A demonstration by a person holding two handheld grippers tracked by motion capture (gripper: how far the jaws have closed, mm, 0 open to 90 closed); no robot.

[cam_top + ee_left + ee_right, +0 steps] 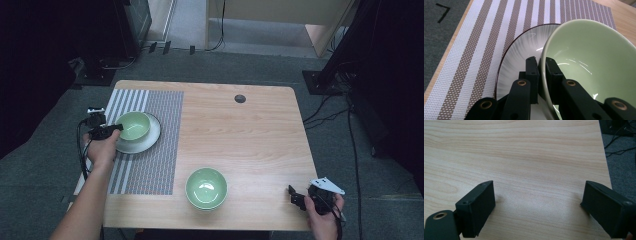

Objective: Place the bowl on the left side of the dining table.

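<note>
A green bowl [134, 126] is seen on a white plate [148, 140], which lies on the striped placemat [150, 165] at about 9 o'clock on the wooden table [250, 145]. The bowl's rim at its 9 o'clock side is pinched by the left gripper [118, 128]. In the left gripper view the jaws are nearly closed on the rim of the bowl [589, 60], one pad [532, 72] outside the wall, the other inside. There the bowl is seen tilted, with the white plate [521, 52] beneath it and the placemat [481, 50] around it.

A second green bowl [206, 188] is noted upright on bare wood at about 6 o'clock, well apart from the first, just beside the placemat's edge.

The right gripper [292, 192] is held at about 4 o'clock near the table's edge. In the right gripper view its jaws are spread wide over the bare table [529, 157]; nothing is held between them.
</note>
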